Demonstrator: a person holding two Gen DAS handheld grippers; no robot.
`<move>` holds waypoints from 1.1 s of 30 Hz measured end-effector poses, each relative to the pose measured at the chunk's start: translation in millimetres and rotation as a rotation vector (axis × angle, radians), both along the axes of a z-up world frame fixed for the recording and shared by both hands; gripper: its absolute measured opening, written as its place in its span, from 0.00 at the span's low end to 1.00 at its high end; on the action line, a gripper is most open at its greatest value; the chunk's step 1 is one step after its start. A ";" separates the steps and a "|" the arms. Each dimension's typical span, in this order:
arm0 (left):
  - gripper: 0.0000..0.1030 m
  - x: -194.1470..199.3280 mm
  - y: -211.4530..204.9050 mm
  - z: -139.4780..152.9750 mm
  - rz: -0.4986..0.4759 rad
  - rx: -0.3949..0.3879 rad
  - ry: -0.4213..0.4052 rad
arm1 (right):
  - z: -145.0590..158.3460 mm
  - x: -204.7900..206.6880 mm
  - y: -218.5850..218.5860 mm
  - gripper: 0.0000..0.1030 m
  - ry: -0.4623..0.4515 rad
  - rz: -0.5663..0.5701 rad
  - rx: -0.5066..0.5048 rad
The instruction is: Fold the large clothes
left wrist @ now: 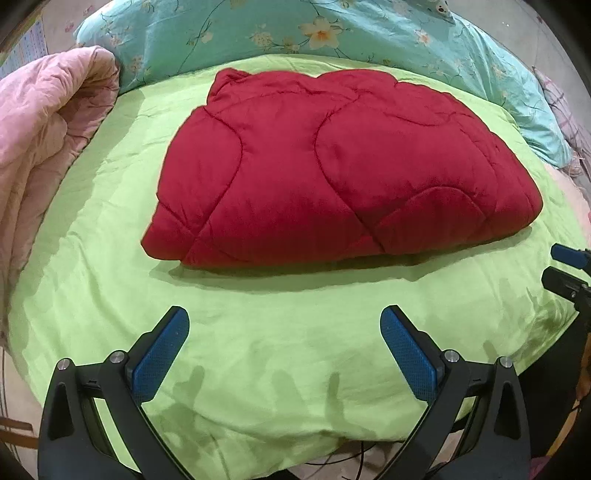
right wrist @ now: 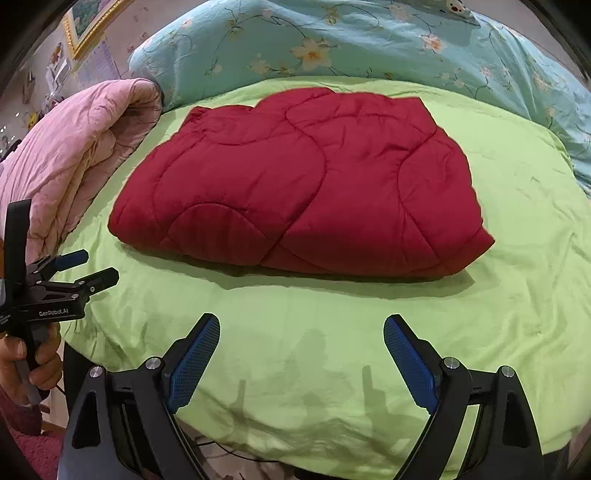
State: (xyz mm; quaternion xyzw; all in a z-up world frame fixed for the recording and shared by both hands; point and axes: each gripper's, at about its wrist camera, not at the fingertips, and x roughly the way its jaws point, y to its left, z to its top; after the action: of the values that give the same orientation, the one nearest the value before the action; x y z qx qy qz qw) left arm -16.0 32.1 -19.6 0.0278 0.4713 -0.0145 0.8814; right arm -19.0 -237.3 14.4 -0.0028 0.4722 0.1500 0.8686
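Note:
A red quilted garment (left wrist: 332,170) lies folded into a thick, roughly rectangular bundle on the light green sheet (left wrist: 280,339); the right wrist view shows the same red bundle (right wrist: 306,184) from the other side. My left gripper (left wrist: 284,317) hovers over bare sheet in front of the bundle, open, nothing between its blue pads (left wrist: 159,358). My right gripper (right wrist: 301,325) also hangs over bare green sheet (right wrist: 303,354), short of the bundle's near edge, open and holding nothing. Each gripper shows at the edge of the other's view: the right one (left wrist: 567,269), the left one (right wrist: 92,267) held by a hand (right wrist: 26,369).
A pink quilt (left wrist: 40,140) is heaped along the left side of the bed. A teal floral duvet (left wrist: 295,33) lies across the back. The sheet's front edge drops off below the grippers, with cables (left wrist: 354,458) beneath it.

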 end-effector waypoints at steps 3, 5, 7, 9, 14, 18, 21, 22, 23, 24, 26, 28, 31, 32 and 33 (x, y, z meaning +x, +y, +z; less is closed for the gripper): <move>1.00 0.2 -3.4 16.8 -0.005 0.013 -0.036 | 16.6 -2.1 2.7 0.91 -0.033 0.016 -0.004; 1.00 0.4 -7.0 28.7 -0.005 0.026 -0.060 | 29.2 -1.9 5.2 0.96 -0.058 0.027 -0.001; 1.00 0.2 -8.8 38.9 -0.010 0.029 -0.086 | 37.8 -2.5 7.7 0.98 -0.080 0.034 -0.004; 1.00 2.0 -11.1 44.1 -0.009 0.038 -0.094 | 43.0 -2.3 11.1 0.99 -0.101 0.040 -0.025; 1.00 13.2 -13.0 37.6 0.016 0.056 -0.069 | 25.5 8.9 13.8 0.99 -0.061 0.037 -0.043; 1.00 22.3 -15.5 33.6 0.029 0.050 -0.050 | 10.8 19.5 13.9 0.99 -0.031 0.018 -0.052; 1.00 25.3 -17.9 35.6 0.028 0.056 -0.061 | 4.1 28.7 13.5 0.99 -0.011 0.010 -0.041; 1.00 26.3 -18.7 36.1 0.027 0.060 -0.064 | 3.4 30.6 13.5 0.99 -0.008 0.009 -0.038; 1.00 27.2 -19.5 36.5 0.028 0.064 -0.068 | 2.9 31.6 13.7 0.99 -0.008 0.010 -0.038; 1.00 28.2 -20.2 36.7 0.029 0.069 -0.069 | 3.2 33.4 14.0 0.99 -0.009 0.012 -0.039; 1.00 30.1 -21.3 36.6 0.026 0.074 -0.071 | 5.0 36.3 14.3 0.99 -0.015 0.015 -0.040; 1.00 32.2 -21.6 36.9 0.023 0.078 -0.073 | 6.5 39.9 14.1 0.99 -0.020 0.016 -0.039; 1.00 35.9 -21.9 37.4 0.020 0.085 -0.077 | 7.6 44.2 13.2 0.99 -0.021 0.013 -0.037; 1.00 37.2 -21.7 37.5 0.020 0.086 -0.078 | 7.8 45.8 13.3 0.99 -0.020 0.012 -0.037; 1.00 38.4 -21.7 37.6 0.019 0.087 -0.078 | 8.1 47.4 13.2 0.99 -0.020 0.012 -0.037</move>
State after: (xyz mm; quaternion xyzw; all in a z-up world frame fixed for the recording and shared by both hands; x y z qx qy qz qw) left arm 22.4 10.4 18.0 0.0623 0.4368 0.0154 0.8973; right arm 28.5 -224.1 22.5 -0.0232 0.4662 0.1462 0.8722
